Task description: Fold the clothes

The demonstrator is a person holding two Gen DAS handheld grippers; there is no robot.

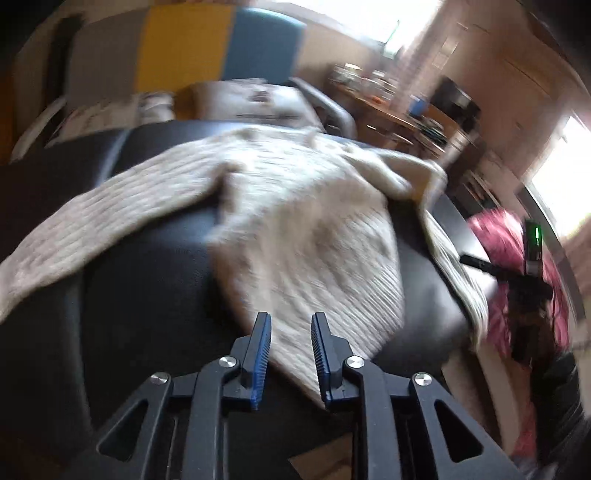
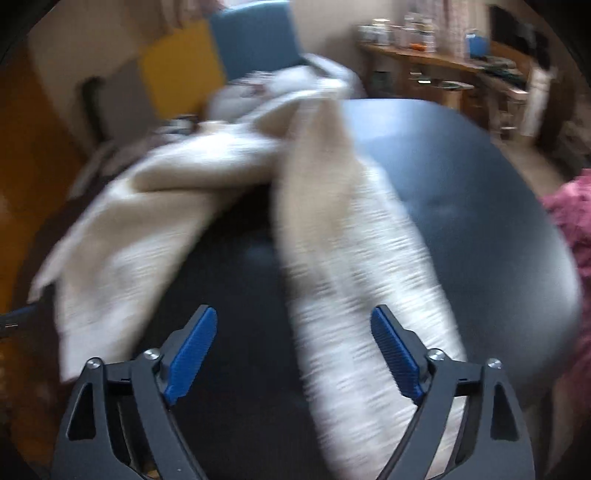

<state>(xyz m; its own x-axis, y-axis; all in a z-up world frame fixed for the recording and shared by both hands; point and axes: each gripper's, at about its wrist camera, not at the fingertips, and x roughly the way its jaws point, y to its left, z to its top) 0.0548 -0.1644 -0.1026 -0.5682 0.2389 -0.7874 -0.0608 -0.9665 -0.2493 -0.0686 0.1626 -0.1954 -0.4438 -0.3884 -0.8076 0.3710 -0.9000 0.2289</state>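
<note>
Looking at a cream knit sweater sprawled on the dark surface, sleeves splayed out. Soft, floppy, prob light w/ decent grip. Best grabbed at hem corners or shoulder seams imo. Left gripper jaws slightly apart, right gripper jaws wide apart, neither clamped on anything.

Both fisheye views were heavily smeared by motion blur, and only each claw's own frame stayed sharp. Daylight came from blown-out windows at the top and right of the left wrist view. The dark table carried a soft sheen. The right wrist view was dimmer. Edges curved and darkened into black corners.
</note>
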